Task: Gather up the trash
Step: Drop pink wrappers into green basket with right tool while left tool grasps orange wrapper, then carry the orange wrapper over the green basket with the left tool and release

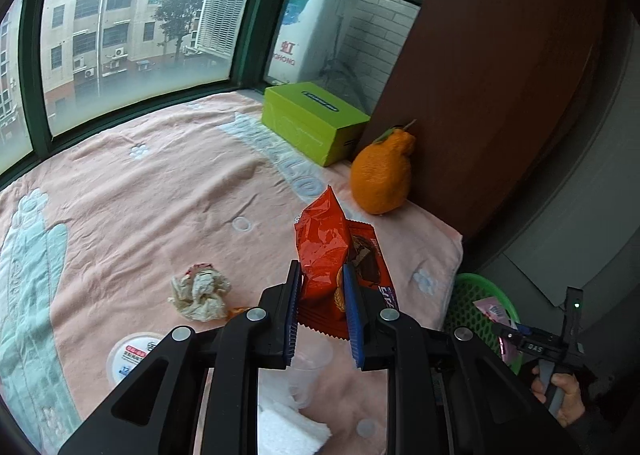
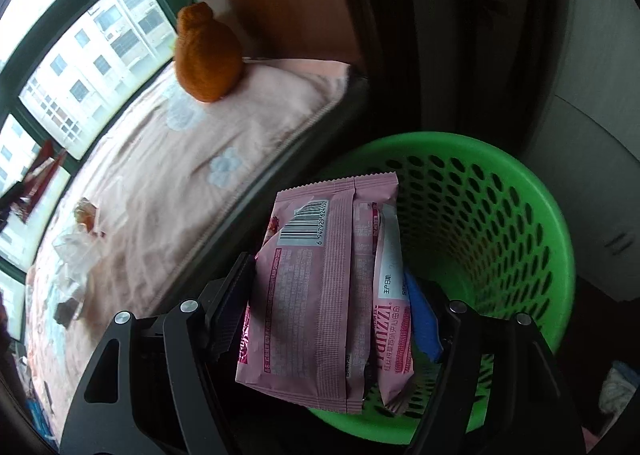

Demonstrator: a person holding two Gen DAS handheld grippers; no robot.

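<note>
A: Surface status? 
B: A pink blanket (image 1: 132, 191) covers a ledge under green-framed windows (image 1: 136, 27). A brown panel (image 1: 492, 67) bounds the right side. The blanket's near-right corner ends just beside a green mesh bin (image 2: 516, 215), which stands below the ledge edge.

A: Left tool? 
B: The left tool (image 1: 322, 311) is closed on an orange snack wrapper (image 1: 322, 251). A second red wrapper (image 1: 370, 259) lies directly behind it; whether the pads touch it cannot be determined.

A: Right tool? 
B: The right tool (image 2: 332, 303) grips a pink snack packet (image 2: 320, 287), barcode side up, positioned over the near rim of the bin.

A: Remaining items on the blanket? 
B: A crumpled tissue wad (image 1: 200, 291) lies left of the left tool. A round white lid (image 1: 128, 355), a clear plastic cup (image 1: 310, 375) and a folded white cloth (image 1: 288, 431) lie at the near edge.

A: Obstructions? 
B: A lime-green box (image 1: 312, 123) and an orange citrus fruit (image 1: 382, 175) sit against the brown panel. The blanket centre, toward the windows, is unobstructed.
</note>
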